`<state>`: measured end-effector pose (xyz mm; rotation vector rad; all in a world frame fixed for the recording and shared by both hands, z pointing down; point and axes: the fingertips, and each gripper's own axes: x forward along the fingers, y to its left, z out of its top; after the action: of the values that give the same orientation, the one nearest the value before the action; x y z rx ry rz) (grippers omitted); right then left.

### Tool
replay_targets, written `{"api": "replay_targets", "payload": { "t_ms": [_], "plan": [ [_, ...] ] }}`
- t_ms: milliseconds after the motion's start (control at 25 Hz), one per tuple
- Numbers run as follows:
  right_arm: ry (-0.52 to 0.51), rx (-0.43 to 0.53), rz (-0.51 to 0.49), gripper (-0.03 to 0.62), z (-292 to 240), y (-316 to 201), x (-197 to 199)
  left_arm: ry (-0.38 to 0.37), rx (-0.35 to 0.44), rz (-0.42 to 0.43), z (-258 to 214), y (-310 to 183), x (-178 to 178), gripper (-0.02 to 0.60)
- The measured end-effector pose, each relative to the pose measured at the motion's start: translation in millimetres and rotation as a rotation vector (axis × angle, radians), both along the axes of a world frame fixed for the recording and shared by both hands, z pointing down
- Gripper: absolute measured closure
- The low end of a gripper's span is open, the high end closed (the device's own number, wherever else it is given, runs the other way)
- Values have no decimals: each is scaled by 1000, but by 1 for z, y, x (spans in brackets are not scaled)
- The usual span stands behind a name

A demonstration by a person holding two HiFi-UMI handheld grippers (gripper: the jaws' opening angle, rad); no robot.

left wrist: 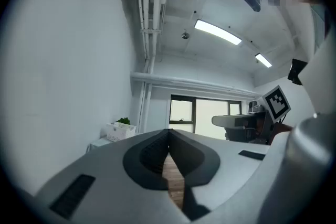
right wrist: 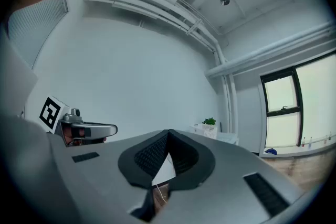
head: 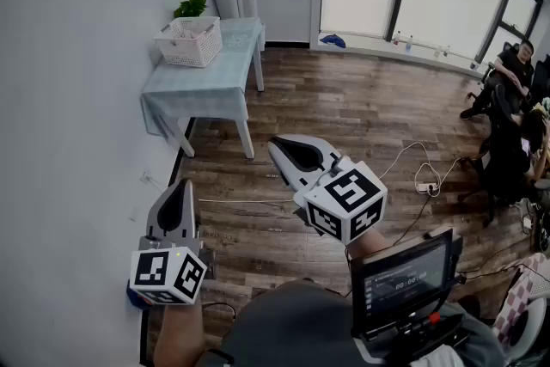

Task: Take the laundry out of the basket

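Your left gripper (head: 182,186), right gripper (head: 280,147): both empty, jaws together. Basket (head: 191,41) well apart, on table (head: 193,94) by wall; laundry hard to see. Reach in with jaws unparted and you shove basket. Floor cable (head: 241,201) could trip you.

The right tongs (right wrist: 168,134) are pressed together (empty); basket (right wrist: 206,130) stands far off.

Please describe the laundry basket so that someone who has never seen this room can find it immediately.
Against the white wall on the left stands a small table covered with a pale blue-green cloth. The basket sits at its far end, just in front of a green plant. It is the only white container with lattice sides there.
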<state>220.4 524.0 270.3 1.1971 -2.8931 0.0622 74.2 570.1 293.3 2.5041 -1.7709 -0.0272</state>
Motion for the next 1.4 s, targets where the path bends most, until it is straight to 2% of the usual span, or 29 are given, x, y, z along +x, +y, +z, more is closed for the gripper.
{"api": "replay_targets", "payload": {
  "t_ms": [560,920,1120,1400],
  "plan": [
    [-28,-6,19,577,-4,9,-15,47,59,45,0,14,-14,572],
    [-12,-10,40,577,3,12,-44,70,45,76,15,12,-39,572],
    [4,-15,31,577,11,9,-59,93,16,37,25,3,-64,572],
    [-26,-31,-8,577,19,-38,-68,55,11,9,31,-33,-69,572]
  ]
}}
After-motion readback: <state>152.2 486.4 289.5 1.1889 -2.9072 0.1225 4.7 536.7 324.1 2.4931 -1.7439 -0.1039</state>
